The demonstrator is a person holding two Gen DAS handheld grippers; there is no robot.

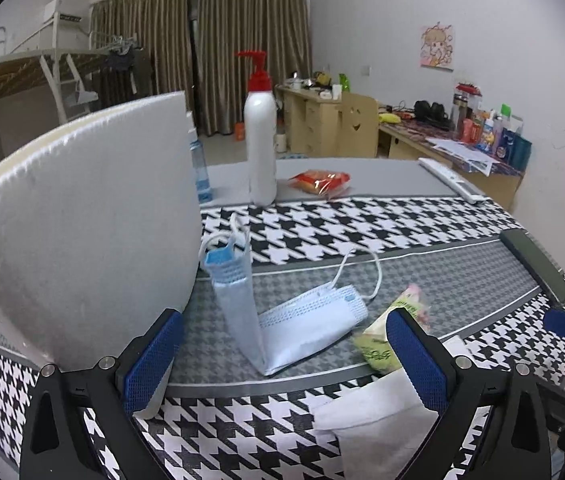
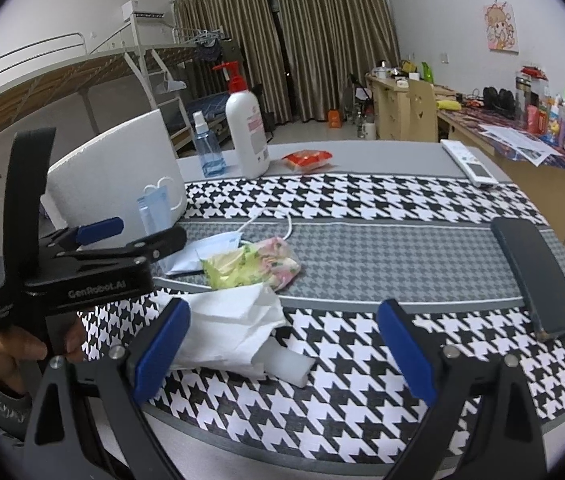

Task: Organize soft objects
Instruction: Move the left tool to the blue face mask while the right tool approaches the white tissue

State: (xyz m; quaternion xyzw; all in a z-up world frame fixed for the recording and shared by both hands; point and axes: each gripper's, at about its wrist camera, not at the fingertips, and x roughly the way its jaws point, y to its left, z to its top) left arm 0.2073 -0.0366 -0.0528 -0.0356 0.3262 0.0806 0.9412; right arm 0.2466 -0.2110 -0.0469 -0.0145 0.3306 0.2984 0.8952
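Observation:
Two light-blue face masks sit on the houndstooth cloth. One mask (image 1: 234, 280) (image 2: 154, 208) stands upright against a white foam board (image 1: 82, 220) (image 2: 114, 160). The other mask (image 1: 310, 322) (image 2: 210, 248) lies flat beside it, and their lower corners meet. My left gripper (image 1: 282, 316) (image 2: 130, 236) is open, with the masks just ahead between its fingers. A floral tissue pack (image 1: 378, 344) (image 2: 258, 264) lies to the right of the flat mask. A crumpled white tissue (image 1: 382, 420) (image 2: 234, 328) lies nearest, by the left finger of my open right gripper (image 2: 282, 308).
At the back stand a white pump bottle (image 1: 260, 140) (image 2: 246, 132), a blue spray bottle (image 1: 200, 172) (image 2: 206, 148) and a red snack packet (image 1: 320, 182) (image 2: 306, 159). A white remote (image 2: 468, 162) and a dark phone (image 2: 534, 276) lie on the right. A hand (image 2: 22, 344) holds the left gripper.

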